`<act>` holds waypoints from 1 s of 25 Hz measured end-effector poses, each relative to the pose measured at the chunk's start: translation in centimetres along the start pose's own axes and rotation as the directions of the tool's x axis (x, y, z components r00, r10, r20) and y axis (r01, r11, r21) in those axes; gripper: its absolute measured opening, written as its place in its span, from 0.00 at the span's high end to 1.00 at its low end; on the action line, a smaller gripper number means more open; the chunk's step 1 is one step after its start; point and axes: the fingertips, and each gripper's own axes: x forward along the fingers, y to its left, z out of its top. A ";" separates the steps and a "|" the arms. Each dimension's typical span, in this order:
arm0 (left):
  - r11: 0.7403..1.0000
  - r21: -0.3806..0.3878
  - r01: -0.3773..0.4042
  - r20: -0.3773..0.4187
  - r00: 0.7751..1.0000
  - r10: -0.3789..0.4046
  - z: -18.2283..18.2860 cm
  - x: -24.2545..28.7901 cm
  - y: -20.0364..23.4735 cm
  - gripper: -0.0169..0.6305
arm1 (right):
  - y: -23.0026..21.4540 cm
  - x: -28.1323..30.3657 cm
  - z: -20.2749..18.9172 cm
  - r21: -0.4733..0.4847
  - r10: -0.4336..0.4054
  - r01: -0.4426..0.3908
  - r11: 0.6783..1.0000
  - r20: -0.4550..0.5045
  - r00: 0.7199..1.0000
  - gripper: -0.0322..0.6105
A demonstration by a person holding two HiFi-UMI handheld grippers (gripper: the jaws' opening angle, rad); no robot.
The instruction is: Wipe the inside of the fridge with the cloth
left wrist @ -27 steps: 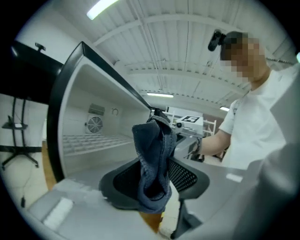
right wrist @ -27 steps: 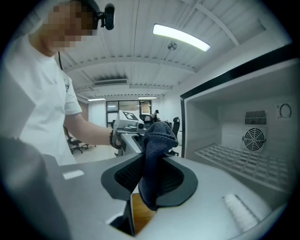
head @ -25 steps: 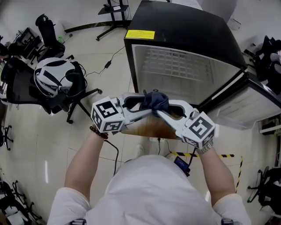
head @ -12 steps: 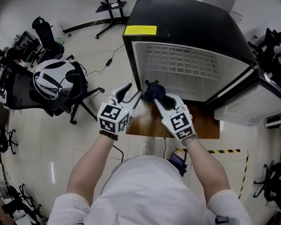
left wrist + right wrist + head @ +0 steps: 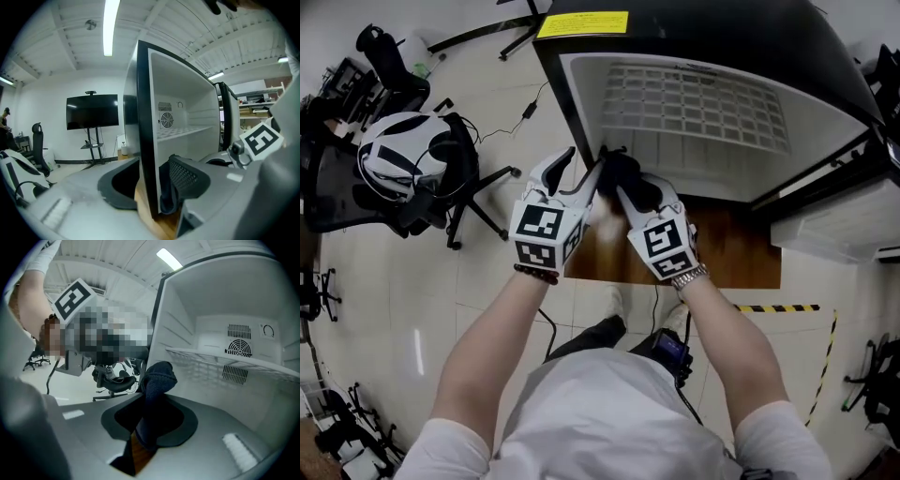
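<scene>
Cloth clamped in right gripper fingers; left gripper fingers apart; fridge label unreadable.

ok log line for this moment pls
right claw: shut on cloth | left claw: open, grips nothing | cloth: at left front edge of fridge | fridge door: open

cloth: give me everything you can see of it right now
The cloth is dark navy with a nubby, terry-like pile. It is bunched into a wad and pinched between the right gripper's jaws, its rounded end sticking out past their tips. It sits just in front of the open fridge, near a side wall's front edge; whether it touches the fridge cannot be told.
</scene>
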 end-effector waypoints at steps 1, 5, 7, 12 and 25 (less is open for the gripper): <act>1.000 0.000 -0.002 0.002 1.000 0.002 -0.1 0.2 0.0 0.65 | -0.2 0.4 -0.1 0.000 -0.001 0.001 1.000 0.006 1.000 0.82; 1.000 0.004 -0.006 0.017 1.000 0.006 -0.4 0.6 -0.3 0.66 | -0.3 1.9 -1.2 0.005 0.001 -0.001 1.000 0.022 1.000 0.82; 1.000 0.007 -0.011 0.029 1.000 0.011 -0.4 0.7 -0.3 0.66 | -0.2 2.6 -1.7 0.004 0.001 -0.001 1.000 0.027 1.000 0.82; 0.999 0.020 -0.035 0.052 0.998 0.033 -0.4 0.8 0.0 0.68 | 0.2 3.8 -2.1 -0.020 -0.006 0.007 1.000 0.044 0.999 0.82; 0.987 0.011 -0.159 0.100 0.983 0.157 -0.4 1.1 0.5 0.76 | -1.3 5.6 -1.9 -0.101 -0.039 0.044 0.994 0.055 0.998 0.83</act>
